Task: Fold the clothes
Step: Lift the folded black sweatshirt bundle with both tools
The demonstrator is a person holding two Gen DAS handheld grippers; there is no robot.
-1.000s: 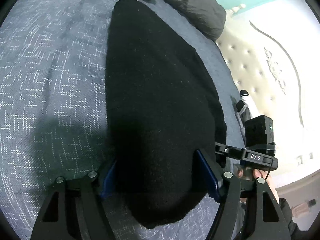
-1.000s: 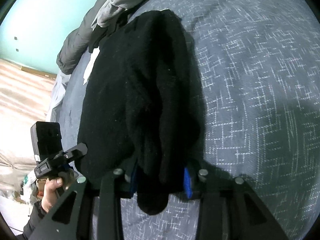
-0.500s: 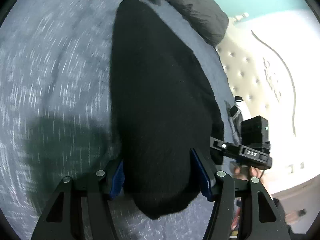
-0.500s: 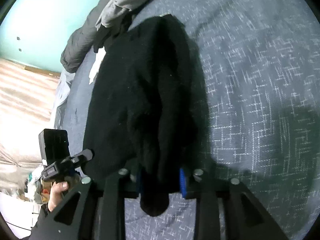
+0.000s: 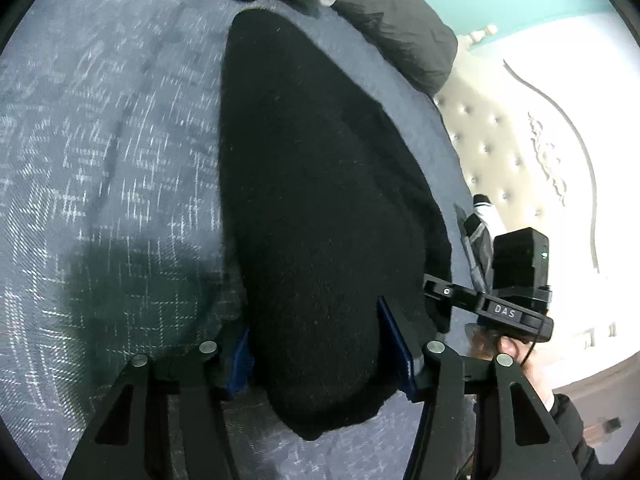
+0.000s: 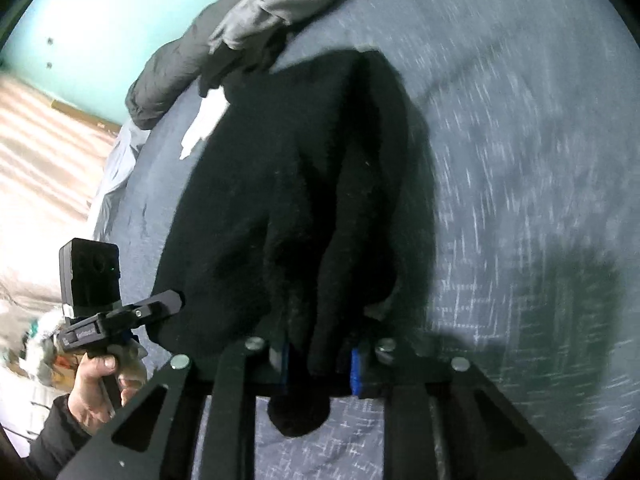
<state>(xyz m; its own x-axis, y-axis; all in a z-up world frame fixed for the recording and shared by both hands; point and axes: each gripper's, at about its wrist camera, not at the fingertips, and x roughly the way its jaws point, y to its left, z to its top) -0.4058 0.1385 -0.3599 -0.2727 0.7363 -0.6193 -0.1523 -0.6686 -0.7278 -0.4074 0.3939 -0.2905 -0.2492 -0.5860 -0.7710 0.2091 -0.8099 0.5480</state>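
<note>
Left wrist view: left gripper (image 5: 320, 354) has its blue pads clamped on one near corner of the black fuzzy knit garment (image 5: 320, 184), which stretches over the blue-grey patterned bedspread (image 5: 100, 160) toward the far edge.
Right wrist view: right gripper (image 6: 320, 360) pinches a bunched corner of the garment (image 6: 288, 208).
Progress: fold underway, not laid flat; grey crumpled clothes (image 6: 280, 8) at the far edge look unfolded.

Black fleecy garment stretched out along the bed

The black garment (image 5: 320, 208) is a thick, fuzzy knit, lying lengthwise on the blue patterned bed cover (image 5: 100, 160). In the right wrist view it (image 6: 288, 200) is bunched into long folds, with its near end gathered into a narrow, rounded lump.
</note>
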